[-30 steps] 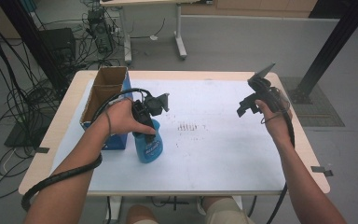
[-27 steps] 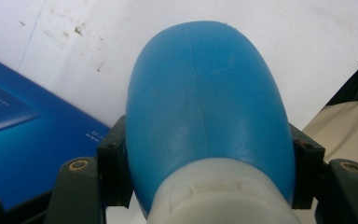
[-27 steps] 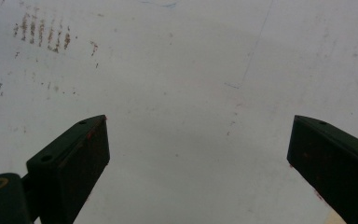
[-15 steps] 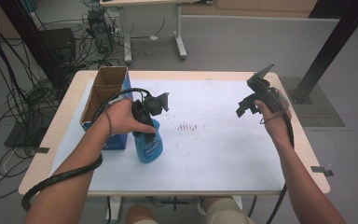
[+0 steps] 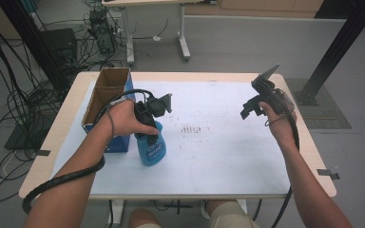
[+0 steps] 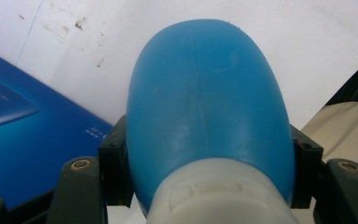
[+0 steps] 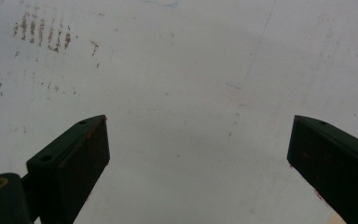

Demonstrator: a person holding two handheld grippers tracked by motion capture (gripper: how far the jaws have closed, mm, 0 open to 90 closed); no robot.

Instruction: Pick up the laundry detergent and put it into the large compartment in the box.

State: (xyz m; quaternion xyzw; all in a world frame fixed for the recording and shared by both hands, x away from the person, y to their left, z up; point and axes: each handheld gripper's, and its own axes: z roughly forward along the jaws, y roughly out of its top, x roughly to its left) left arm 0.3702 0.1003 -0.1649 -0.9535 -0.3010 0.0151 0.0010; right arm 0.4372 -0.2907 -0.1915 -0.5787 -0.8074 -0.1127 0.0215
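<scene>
Left gripper [image 5: 148,124] clamped on blue bottle [image 5: 151,147], jaws on either side just below its white collar. Bottle stands upright on the white table [image 5: 218,161], long axis vertical, neck up; rounded glossy blue body, printed label on front. Just beside it, blue cardboard box [image 5: 105,102]. Farther right, right gripper [image 5: 251,108] held above table, jaws wide apart, holding nothing.
</scene>
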